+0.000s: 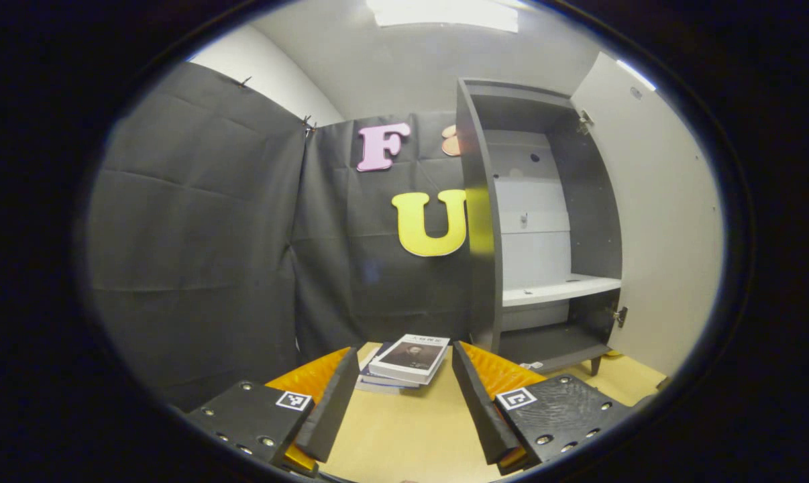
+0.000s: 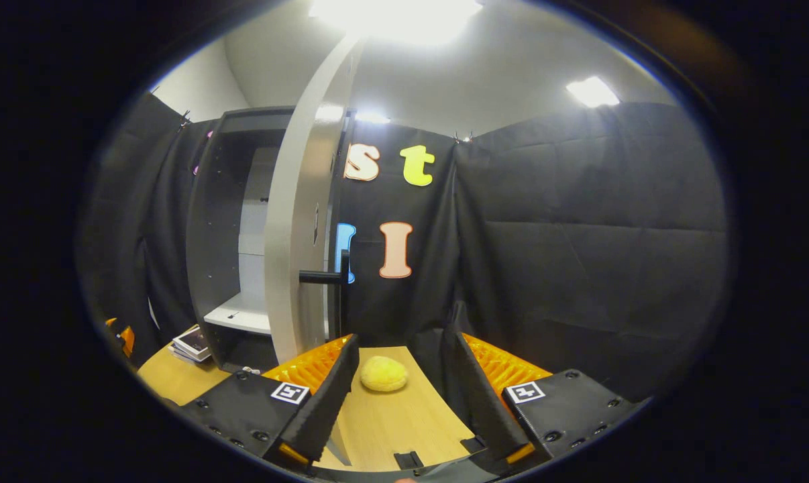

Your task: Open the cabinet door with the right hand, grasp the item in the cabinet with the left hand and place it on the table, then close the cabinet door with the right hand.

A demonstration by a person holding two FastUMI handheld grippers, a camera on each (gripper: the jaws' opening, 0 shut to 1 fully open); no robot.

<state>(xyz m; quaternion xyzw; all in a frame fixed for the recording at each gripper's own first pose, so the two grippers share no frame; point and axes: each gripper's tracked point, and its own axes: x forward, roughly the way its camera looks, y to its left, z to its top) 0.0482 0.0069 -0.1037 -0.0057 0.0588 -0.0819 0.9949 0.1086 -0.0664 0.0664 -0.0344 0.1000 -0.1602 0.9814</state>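
The grey cabinet [image 1: 479, 221] stands with its white door [image 1: 653, 221] swung wide to the right. Its white shelf [image 1: 559, 288] and bottom compartment look bare. A small stack of books [image 1: 408, 361] lies on the wooden table [image 1: 404, 429] just left of the cabinet, a little beyond my left gripper [image 1: 403, 352], which is open and holds nothing. In the right gripper view the door [image 2: 297, 235] is seen edge-on, its dark handle [image 2: 324, 276] pointing right. My right gripper [image 2: 402, 335] is open below that handle, apart from it. The books [image 2: 193, 343] show at the far left.
A yellow round soft object [image 2: 383, 373] rests on the table [image 2: 391, 422] ahead of the right gripper's fingers, near the door's edge. Black cloth walls close in behind and on both sides. The cabinet stands on short legs [image 1: 596, 365].
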